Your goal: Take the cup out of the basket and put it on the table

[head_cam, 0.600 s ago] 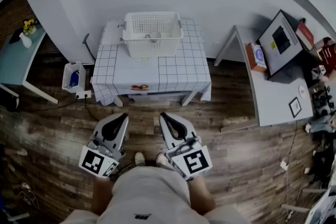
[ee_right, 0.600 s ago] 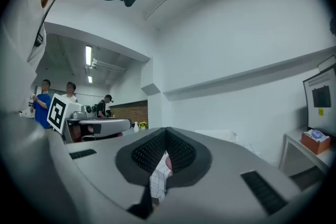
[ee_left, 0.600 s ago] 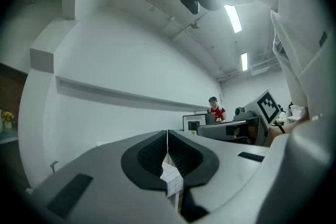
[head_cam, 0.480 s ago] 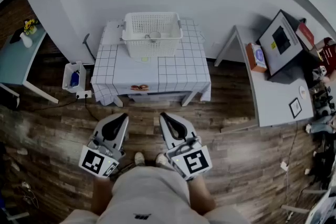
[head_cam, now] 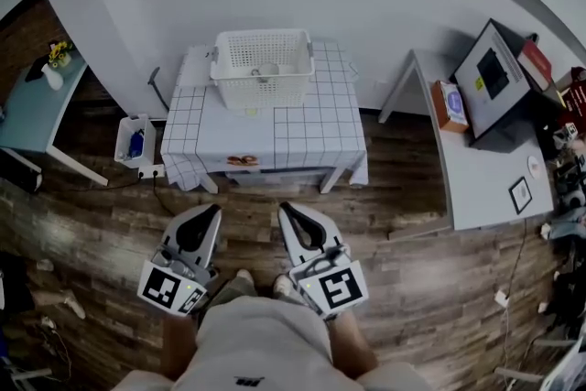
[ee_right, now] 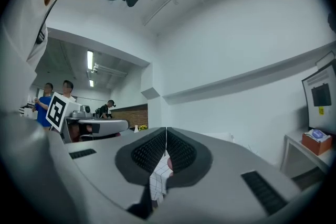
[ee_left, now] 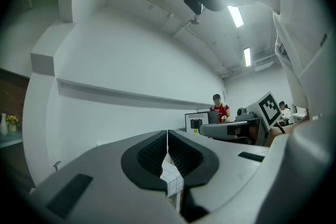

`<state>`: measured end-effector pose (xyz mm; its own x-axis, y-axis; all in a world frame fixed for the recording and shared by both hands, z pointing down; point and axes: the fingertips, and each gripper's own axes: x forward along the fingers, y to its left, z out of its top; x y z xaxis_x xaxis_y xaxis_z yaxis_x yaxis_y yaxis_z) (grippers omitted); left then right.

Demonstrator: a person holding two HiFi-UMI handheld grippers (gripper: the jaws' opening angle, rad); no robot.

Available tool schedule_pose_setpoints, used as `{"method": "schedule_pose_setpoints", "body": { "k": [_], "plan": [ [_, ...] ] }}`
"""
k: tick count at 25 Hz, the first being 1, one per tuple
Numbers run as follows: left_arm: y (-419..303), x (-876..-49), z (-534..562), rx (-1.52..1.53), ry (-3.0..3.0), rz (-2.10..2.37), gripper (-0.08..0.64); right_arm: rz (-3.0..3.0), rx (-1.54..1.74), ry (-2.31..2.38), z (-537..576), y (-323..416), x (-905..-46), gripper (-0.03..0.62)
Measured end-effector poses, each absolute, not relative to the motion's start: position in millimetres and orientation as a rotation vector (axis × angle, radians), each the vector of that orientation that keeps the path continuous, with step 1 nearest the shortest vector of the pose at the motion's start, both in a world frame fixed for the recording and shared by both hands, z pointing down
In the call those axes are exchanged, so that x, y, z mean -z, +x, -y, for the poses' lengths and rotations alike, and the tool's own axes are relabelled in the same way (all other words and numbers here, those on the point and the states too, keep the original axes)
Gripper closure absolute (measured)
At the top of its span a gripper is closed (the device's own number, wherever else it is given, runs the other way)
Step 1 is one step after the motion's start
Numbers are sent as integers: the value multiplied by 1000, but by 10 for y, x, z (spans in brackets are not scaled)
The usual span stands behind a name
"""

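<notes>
Small table [head_cam: 302, 128] on wood-plank floor [head_cam: 412, 261], far edge against the wall. Grid-checked white cloth [head_cam: 316, 158] covers the top and hangs over the near edge. White perforated basket [head_cam: 263, 89] sits mid far edge. Left far corner: flat white item, unidentifiable.

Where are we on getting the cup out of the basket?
Done: nothing yet. The cup sits inside the white basket on the checked table. In hand: nothing. The left gripper and right gripper have their fingers together and empty, held low over the wooden floor, short of the table. Left: approach, reach into the basket, grasp the cup, set it on the table.
</notes>
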<state>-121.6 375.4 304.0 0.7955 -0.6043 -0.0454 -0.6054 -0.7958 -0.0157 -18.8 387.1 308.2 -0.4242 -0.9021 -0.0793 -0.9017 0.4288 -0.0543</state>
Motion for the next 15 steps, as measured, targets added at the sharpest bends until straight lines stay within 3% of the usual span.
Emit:
{"method": "schedule_pose_setpoints", "body": {
  "k": [15],
  "plan": [
    [-1364, -3246, -2870, -48, -2989, -916, 545, -2600, -4, -1718, -3046, -345, -3271, 578]
  ]
}}
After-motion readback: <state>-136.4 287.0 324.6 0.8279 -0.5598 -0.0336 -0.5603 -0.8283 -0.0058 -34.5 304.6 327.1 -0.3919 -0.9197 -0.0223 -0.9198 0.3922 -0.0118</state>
